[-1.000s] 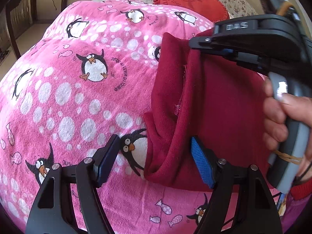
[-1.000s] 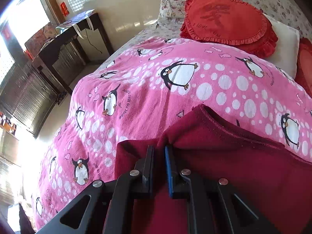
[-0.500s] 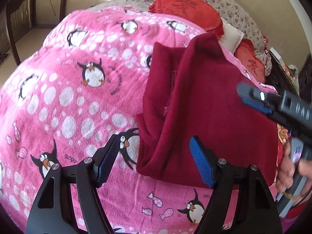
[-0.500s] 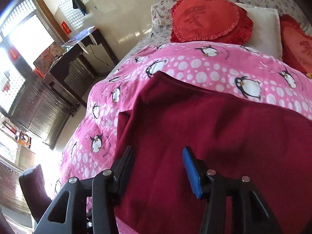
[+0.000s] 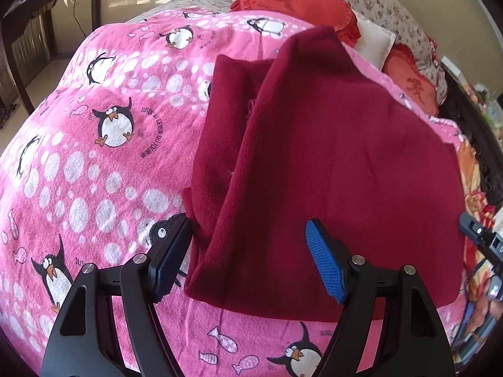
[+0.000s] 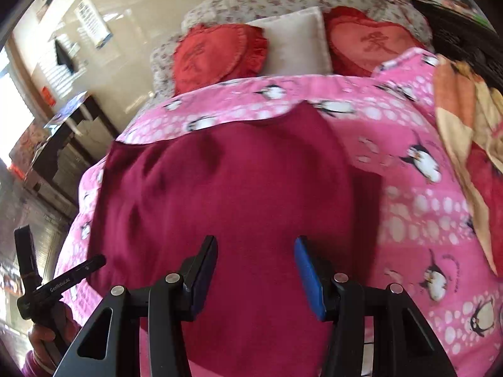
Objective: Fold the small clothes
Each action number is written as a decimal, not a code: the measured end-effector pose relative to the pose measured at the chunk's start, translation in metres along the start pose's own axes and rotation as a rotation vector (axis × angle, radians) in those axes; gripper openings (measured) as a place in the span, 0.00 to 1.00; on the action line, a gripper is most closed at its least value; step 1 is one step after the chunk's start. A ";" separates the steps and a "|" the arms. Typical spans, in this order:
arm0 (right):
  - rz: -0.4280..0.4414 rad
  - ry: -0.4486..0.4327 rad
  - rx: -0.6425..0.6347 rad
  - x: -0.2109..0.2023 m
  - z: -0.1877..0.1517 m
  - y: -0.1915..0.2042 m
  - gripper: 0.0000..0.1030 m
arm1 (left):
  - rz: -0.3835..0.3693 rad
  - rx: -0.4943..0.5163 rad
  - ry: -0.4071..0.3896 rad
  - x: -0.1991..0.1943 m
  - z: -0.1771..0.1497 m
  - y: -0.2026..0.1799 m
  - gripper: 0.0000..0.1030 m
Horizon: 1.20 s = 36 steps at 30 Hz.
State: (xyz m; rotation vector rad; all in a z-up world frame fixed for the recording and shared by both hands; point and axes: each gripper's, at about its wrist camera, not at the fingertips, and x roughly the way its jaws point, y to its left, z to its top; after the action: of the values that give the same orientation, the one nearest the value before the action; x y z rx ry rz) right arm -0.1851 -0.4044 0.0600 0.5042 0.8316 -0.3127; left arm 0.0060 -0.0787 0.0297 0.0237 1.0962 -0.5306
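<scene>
A dark red fleece garment [image 5: 330, 157] lies on the pink penguin blanket [image 5: 94, 172], its right part folded over the left part. My left gripper [image 5: 245, 229] hovers open over the garment's near left corner, and neither pad presses the cloth. In the right wrist view the same garment [image 6: 235, 172] spreads out below my right gripper [image 6: 254, 243], which is open with nothing between its fingers. The tip of the right gripper [image 5: 481, 238] shows at the right edge of the left wrist view. The left gripper [image 6: 63, 279] and the hand holding it appear at the lower left.
Two red heart cushions [image 6: 217, 53] and a white pillow [image 6: 295, 40] lie at the head of the bed. A dark wooden table [image 5: 47, 15] stands on the floor to the left. An orange and red patterned cloth [image 6: 465, 119] lies at the bed's right side.
My right gripper opened and let go of the garment's edge, then swung away to the right. The lifted flap now lies flat over the garment. The left gripper shifted only slightly.
</scene>
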 end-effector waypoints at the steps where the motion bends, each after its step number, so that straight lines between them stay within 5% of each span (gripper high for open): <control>1: -0.012 0.005 0.009 0.003 -0.001 -0.009 0.47 | 0.008 0.007 0.010 0.003 -0.001 -0.001 0.72; 16: 0.002 -0.024 0.027 -0.033 -0.023 -0.003 0.45 | 0.033 0.092 -0.071 -0.032 -0.006 -0.020 0.72; 32: 0.028 0.048 0.047 -0.028 -0.064 -0.020 0.45 | 0.049 0.126 -0.056 -0.025 -0.016 -0.033 0.72; 34: 0.034 0.050 0.025 -0.029 -0.067 -0.018 0.39 | 0.050 0.127 -0.056 -0.026 -0.018 -0.032 0.72; 36: 0.031 0.050 0.009 -0.029 -0.068 -0.017 0.22 | 0.054 0.125 -0.051 -0.025 -0.020 -0.031 0.72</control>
State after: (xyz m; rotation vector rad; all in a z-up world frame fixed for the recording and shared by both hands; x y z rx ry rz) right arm -0.2543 -0.3800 0.0385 0.5350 0.8702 -0.2765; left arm -0.0321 -0.0904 0.0489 0.1477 1.0086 -0.5477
